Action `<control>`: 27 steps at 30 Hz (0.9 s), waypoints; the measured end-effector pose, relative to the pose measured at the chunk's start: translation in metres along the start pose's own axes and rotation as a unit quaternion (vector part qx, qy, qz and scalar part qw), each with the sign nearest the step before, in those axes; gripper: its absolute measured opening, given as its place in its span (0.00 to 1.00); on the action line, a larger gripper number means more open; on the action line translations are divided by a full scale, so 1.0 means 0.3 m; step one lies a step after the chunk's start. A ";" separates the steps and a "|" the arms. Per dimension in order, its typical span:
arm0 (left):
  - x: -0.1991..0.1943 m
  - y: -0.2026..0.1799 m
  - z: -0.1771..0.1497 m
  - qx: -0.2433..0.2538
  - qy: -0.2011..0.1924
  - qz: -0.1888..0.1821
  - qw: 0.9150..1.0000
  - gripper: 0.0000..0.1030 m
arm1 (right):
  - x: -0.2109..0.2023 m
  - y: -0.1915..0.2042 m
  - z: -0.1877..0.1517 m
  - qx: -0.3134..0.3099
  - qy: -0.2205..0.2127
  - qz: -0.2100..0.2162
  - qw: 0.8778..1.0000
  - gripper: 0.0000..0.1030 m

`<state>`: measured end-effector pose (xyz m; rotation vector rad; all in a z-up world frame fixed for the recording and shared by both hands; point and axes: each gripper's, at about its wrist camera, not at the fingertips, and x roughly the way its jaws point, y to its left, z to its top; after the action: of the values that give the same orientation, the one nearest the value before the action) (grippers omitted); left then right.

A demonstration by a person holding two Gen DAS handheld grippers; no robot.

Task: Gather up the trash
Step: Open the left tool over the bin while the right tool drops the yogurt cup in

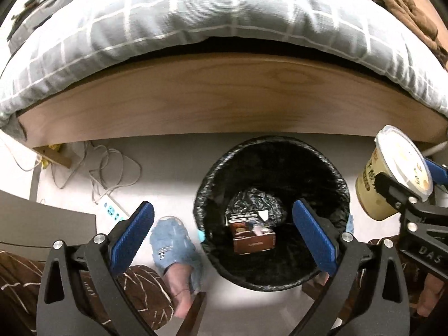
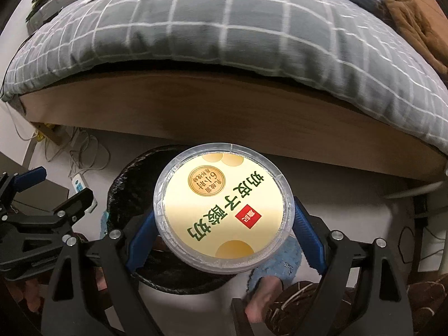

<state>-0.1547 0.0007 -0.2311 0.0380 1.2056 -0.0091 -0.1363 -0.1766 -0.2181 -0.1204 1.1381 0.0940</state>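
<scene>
A round bin with a black liner stands on the pale floor in front of the bed. Inside lie a brown box and crumpled black plastic. My left gripper hangs open above the bin with nothing between its blue pads. My right gripper is shut on a cream yogurt cup with a clear lid and green lettering, held over the bin's right part. In the left wrist view the same cup shows at the right, beside the bin's rim.
A wooden bed frame with a grey checked duvet fills the background. A white power strip and loose cables lie on the floor at left. A person's feet in blue slippers stand on either side of the bin.
</scene>
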 end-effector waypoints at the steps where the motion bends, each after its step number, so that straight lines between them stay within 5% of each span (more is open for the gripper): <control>1: 0.001 0.017 0.000 -0.003 0.000 0.005 1.000 0.94 | 0.007 0.011 0.004 -0.003 0.001 0.002 1.000 0.81; 17: 0.011 0.227 -0.035 -0.057 -0.007 0.028 0.998 0.94 | 0.086 0.213 0.053 -0.016 0.022 0.031 0.999 0.82; 27: 0.008 0.221 -0.021 -0.052 -0.011 0.029 0.998 0.94 | 0.089 0.198 0.058 -0.010 0.011 0.014 1.000 0.93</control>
<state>-0.1578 0.0673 -0.2338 -0.0183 1.1814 0.1036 -0.1176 -0.1150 -0.2380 -0.1242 1.1611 0.1290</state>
